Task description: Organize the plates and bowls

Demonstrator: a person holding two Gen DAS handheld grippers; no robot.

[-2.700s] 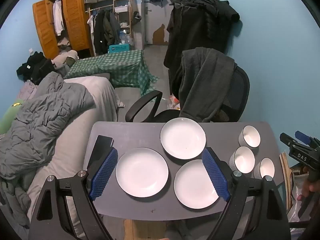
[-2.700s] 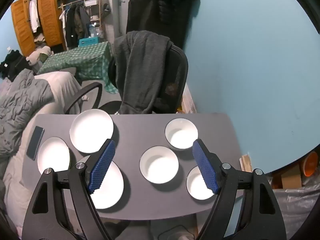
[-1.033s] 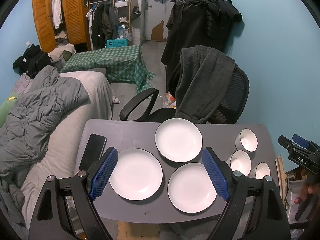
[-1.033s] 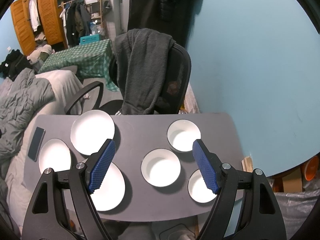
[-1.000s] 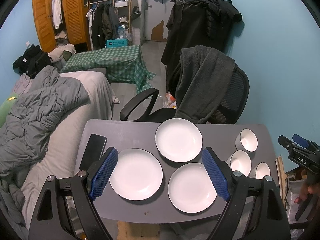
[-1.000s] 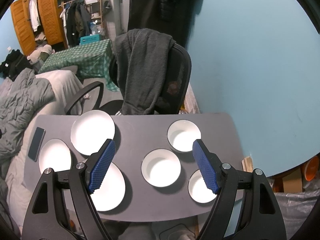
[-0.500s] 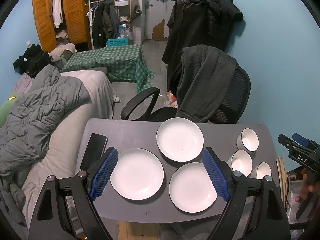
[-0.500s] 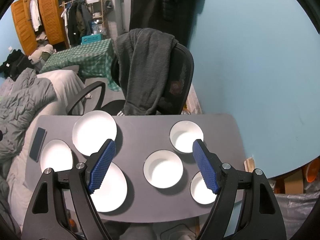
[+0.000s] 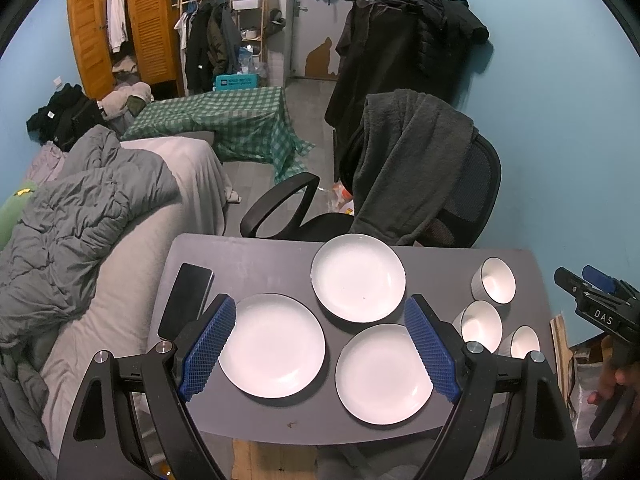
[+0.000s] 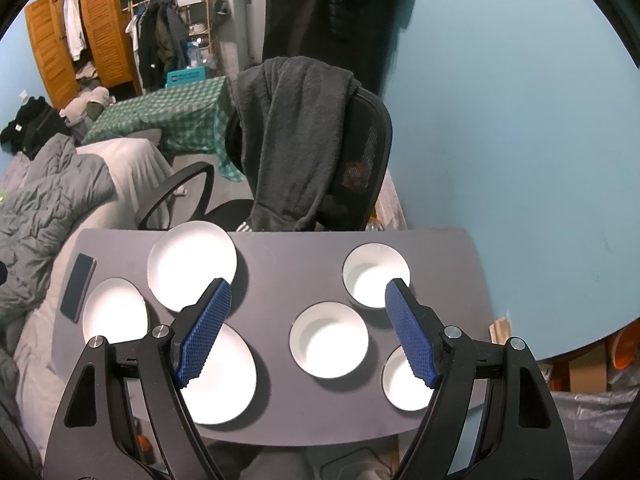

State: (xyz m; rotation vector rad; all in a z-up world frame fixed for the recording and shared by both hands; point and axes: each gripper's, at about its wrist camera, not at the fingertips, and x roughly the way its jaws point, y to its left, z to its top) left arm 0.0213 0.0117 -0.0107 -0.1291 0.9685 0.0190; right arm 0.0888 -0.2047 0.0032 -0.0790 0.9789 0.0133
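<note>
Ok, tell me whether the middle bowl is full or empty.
Empty: the middle bowl shows only its bare white inside, upright on the table. Nothing lies in it.

On the dark grey table (image 9: 256, 264), three round white plates (image 9: 358, 276) cluster at the middle, a black slab phone (image 9: 186, 300) lies to their left, three white bowls (image 10: 328, 340) sit to their right, and a black office chair (image 9: 472, 184) stands behind.
</note>
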